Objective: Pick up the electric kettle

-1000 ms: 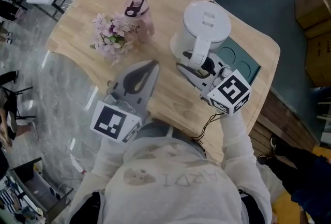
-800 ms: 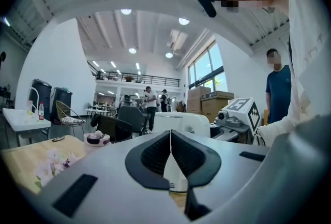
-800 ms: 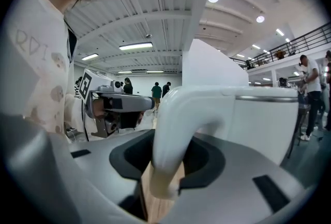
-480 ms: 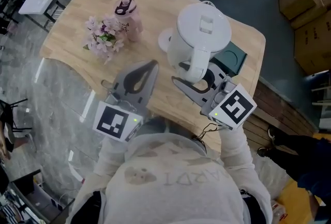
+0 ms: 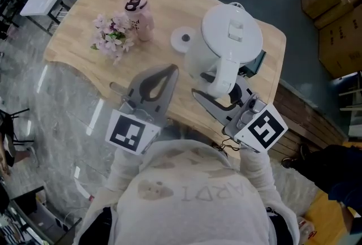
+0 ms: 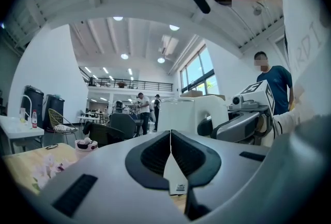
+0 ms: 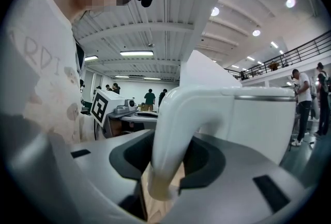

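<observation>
Right tool: clamped on kettle handle | Left tool: closed, empty | Technique: hold kettle upright, handle seated deep between pads.

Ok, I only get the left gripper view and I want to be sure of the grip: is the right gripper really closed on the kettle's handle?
Observer: Yes. In the right gripper view the right gripper is clamped on the white handle, with a pad on each side.
Operator: Is the kettle sitting on its base?
Observer: No. In the head view the round white base lies uncovered on the table, beside the kettle.
Operator: And the lid?
Observer: From above, the lid is down flat.
</observation>
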`<control>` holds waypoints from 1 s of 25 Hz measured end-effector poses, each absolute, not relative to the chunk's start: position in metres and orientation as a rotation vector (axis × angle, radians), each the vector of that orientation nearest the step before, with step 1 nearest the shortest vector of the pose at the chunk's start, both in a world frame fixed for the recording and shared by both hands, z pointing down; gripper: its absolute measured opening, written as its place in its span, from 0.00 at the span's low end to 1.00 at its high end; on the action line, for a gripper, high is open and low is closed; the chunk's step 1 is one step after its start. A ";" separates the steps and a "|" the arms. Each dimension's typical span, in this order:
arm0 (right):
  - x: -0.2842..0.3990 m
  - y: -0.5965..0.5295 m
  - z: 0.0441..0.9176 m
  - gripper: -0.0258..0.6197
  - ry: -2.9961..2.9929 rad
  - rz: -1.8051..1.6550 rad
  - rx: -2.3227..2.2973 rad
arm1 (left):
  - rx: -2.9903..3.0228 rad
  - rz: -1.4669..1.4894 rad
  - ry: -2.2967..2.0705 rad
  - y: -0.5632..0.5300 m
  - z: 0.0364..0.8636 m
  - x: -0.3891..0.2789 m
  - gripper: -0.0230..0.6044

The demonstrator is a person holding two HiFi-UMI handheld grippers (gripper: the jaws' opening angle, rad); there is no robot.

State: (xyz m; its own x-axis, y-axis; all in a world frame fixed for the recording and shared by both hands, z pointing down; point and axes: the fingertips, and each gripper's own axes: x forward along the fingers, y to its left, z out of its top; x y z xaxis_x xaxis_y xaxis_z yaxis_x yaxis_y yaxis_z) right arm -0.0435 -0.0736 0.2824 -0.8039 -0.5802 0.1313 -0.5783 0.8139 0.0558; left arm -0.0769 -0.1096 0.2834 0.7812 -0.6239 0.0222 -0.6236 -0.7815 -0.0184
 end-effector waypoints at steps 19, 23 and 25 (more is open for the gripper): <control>-0.032 -0.068 0.278 0.26 -2.831 -0.063 0.998 | -2.970 -0.001 0.992 -0.102 0.280 -0.065 0.06; -0.031 -0.067 0.275 0.26 -2.839 -0.069 1.007 | -2.977 0.004 0.988 -0.101 0.278 -0.064 0.06; -0.033 -0.070 0.279 0.26 -2.835 -0.071 1.007 | -2.978 0.001 0.984 -0.105 0.282 -0.065 0.06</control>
